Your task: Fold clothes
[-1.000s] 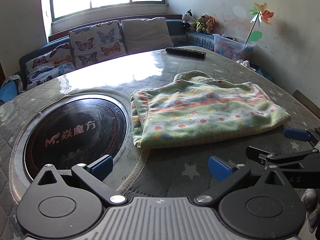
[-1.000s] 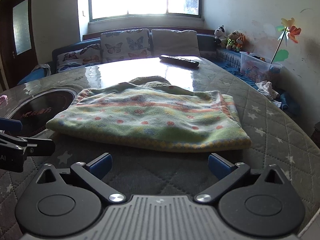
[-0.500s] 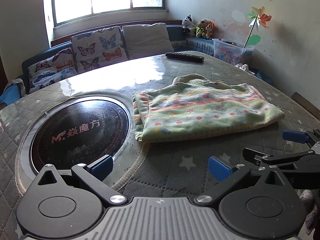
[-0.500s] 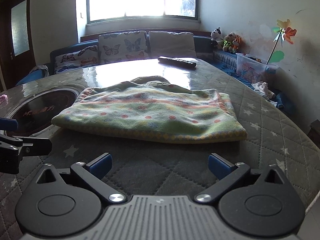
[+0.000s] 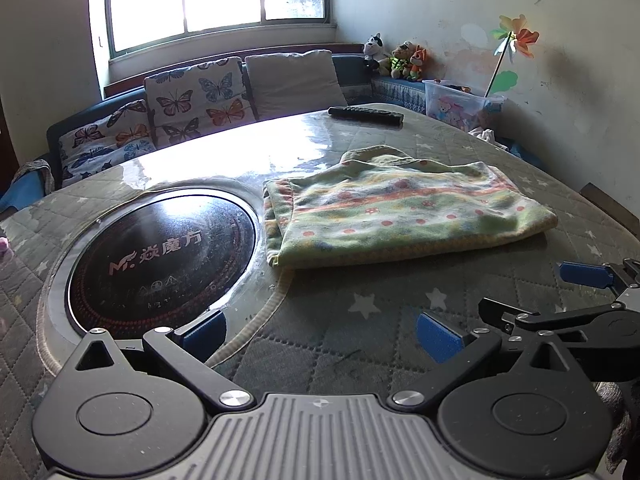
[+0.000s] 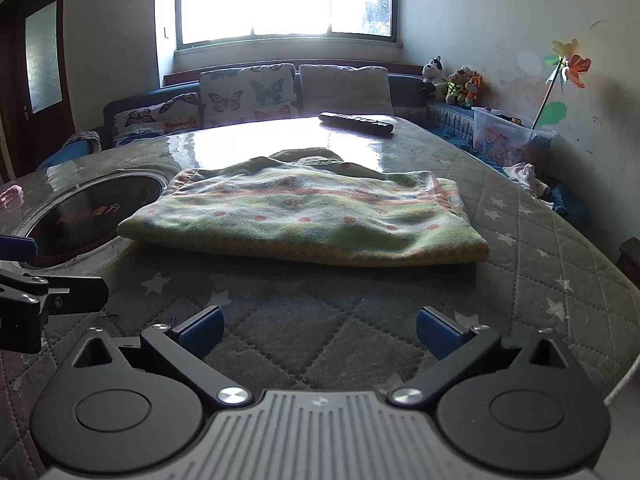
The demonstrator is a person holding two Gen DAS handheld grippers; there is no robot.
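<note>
I have both tongs wide open and holding nothing; the left tongs (image 5: pixel 320 330) and the right tongs (image 6: pixel 320 328) hang low over the bench (image 6: pixel 540 248), on the near side of the garment (image 6: pixel 304 216) and not touching it; the garment lies flat on the bench, folded into a soft green block with dots and stripes, its left edge just beside the round black cooktop (image 5: pixel 160 252); a remote (image 5: pixel 366 115) lies well behind the garment; I think this fold is done; if it needs one more, I must grab two corners and lift them together.
</note>
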